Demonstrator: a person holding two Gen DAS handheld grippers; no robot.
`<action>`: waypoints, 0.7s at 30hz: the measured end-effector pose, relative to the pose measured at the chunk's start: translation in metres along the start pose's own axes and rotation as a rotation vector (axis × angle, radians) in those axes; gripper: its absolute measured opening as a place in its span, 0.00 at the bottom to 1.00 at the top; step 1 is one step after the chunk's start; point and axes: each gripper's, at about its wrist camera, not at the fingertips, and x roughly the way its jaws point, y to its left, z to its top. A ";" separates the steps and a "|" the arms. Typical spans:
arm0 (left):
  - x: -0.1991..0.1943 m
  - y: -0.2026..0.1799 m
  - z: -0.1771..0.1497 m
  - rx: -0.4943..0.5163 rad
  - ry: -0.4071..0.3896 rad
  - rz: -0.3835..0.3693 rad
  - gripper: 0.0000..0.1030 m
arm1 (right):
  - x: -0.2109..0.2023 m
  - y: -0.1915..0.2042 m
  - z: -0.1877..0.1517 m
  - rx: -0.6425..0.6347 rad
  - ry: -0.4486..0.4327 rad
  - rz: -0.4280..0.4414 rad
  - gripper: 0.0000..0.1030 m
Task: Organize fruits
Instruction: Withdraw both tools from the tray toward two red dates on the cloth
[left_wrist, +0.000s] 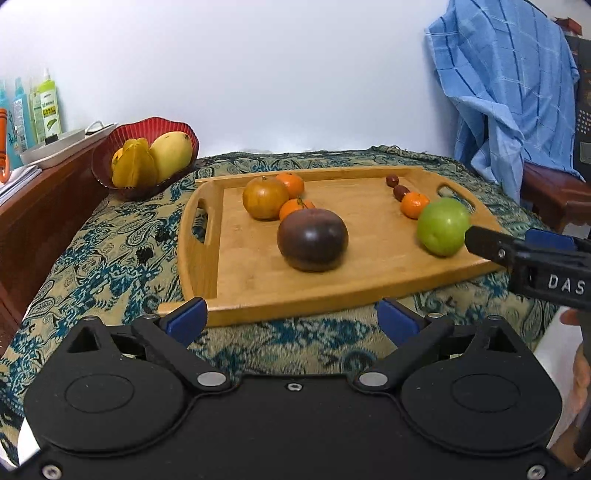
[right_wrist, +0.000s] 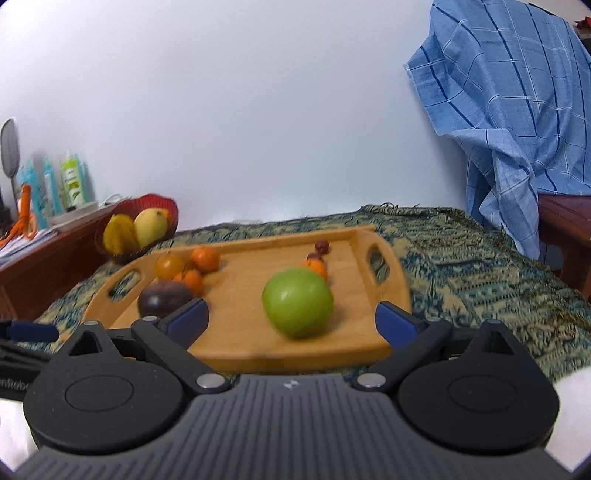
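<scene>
Wooden tray (left_wrist: 258, 295) on the patterned surface (left_wrist: 110, 251), holding: dark plum (left_wrist: 312, 239), brown fruit (left_wrist: 265, 197), three tangerines, two dates, green apple (right_wrist: 297, 302). Red bowl (left_wrist: 107, 155) beside the tray, holding mango and starfruit. Left gripper (left_wrist: 291, 319): fingers spread, empty; right gripper (right_wrist: 291, 319): fingers spread, just short of the apple.

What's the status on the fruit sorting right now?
Both tools open, holding nothing. Right tool lined up on green apple on wooden tray. Left tool short of tray. Nothing blocking.
</scene>
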 end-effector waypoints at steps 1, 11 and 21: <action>-0.002 -0.001 -0.003 0.010 -0.002 -0.003 0.96 | -0.004 0.001 -0.004 -0.006 0.001 0.003 0.99; -0.014 -0.004 -0.026 -0.013 0.030 -0.048 0.97 | -0.038 0.007 -0.041 -0.056 0.074 0.047 0.90; -0.012 -0.017 -0.040 0.011 0.076 -0.079 0.67 | -0.042 0.027 -0.063 -0.207 0.140 0.101 0.64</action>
